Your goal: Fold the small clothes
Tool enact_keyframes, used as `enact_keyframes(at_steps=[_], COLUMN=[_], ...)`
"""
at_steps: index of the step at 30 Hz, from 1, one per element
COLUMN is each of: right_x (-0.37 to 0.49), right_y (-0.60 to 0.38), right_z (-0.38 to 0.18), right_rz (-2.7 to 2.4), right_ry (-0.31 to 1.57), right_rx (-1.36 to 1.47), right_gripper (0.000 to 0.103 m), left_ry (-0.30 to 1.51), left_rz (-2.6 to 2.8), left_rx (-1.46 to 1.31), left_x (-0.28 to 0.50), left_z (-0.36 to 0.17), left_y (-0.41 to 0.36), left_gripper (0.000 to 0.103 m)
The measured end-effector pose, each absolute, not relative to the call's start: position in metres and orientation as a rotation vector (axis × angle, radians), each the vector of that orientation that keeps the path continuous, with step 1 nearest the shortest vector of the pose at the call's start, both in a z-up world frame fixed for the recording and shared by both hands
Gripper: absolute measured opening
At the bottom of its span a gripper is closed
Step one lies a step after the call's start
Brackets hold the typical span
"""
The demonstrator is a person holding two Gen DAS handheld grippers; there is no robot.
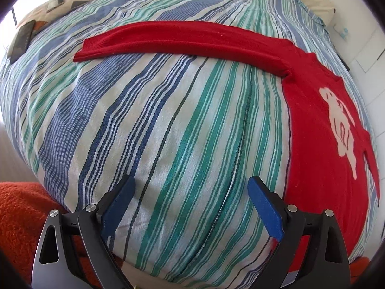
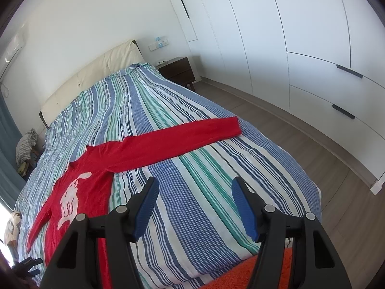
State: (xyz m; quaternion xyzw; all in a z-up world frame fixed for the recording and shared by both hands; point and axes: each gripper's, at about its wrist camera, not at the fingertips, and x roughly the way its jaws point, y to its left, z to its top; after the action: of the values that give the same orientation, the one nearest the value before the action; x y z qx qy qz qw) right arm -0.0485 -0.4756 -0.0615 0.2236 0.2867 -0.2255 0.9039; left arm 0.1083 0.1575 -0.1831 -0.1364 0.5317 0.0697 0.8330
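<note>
A red long-sleeved sweater [image 1: 312,125] with a pale animal print lies flat on the striped bedcover [image 1: 168,120]. In the left wrist view one sleeve [image 1: 168,41] stretches out to the left across the bed. My left gripper [image 1: 191,187] is open and empty above the striped cover, left of the sweater body. In the right wrist view the sweater [image 2: 91,175] lies at lower left, its other sleeve [image 2: 192,134] reaching right. My right gripper [image 2: 195,192] is open and empty, above the cover below that sleeve.
An orange fuzzy rug [image 1: 21,216] lies at the bed's foot. Patterned cushions [image 1: 55,7] sit at one bed edge. A cream headboard [image 2: 96,72], a dark nightstand [image 2: 178,69] and white wardrobes [image 2: 300,48] stand beyond, with wooden floor [image 2: 312,149] to the right.
</note>
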Motion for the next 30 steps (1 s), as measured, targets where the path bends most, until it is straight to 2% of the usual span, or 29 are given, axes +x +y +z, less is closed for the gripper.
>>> enact_keyframes(at_steps=[7, 17, 30], right_x=[-0.049, -0.051, -0.052], right_y=[-0.476, -0.477, -0.478], right_z=[-0.061, -0.061, -0.06], right_rz=[-0.463, -0.465, -0.466], right_ry=[0.588, 0.583, 0.58], right_rx=[0.464, 0.472, 0.475], right_gripper=[0.063, 0.063, 0.063], left_ry=[1.176, 1.205, 1.143], left_rz=[0.166, 0.175, 0.13], left_rx=[-0.314, -0.278, -0.309], left_x=[0.109, 0.111, 0.099], left_z=[-0.193, -0.199, -0.184], left_y=[0.161, 0.159, 0.165], left_gripper=[0.102, 0.103, 0.102])
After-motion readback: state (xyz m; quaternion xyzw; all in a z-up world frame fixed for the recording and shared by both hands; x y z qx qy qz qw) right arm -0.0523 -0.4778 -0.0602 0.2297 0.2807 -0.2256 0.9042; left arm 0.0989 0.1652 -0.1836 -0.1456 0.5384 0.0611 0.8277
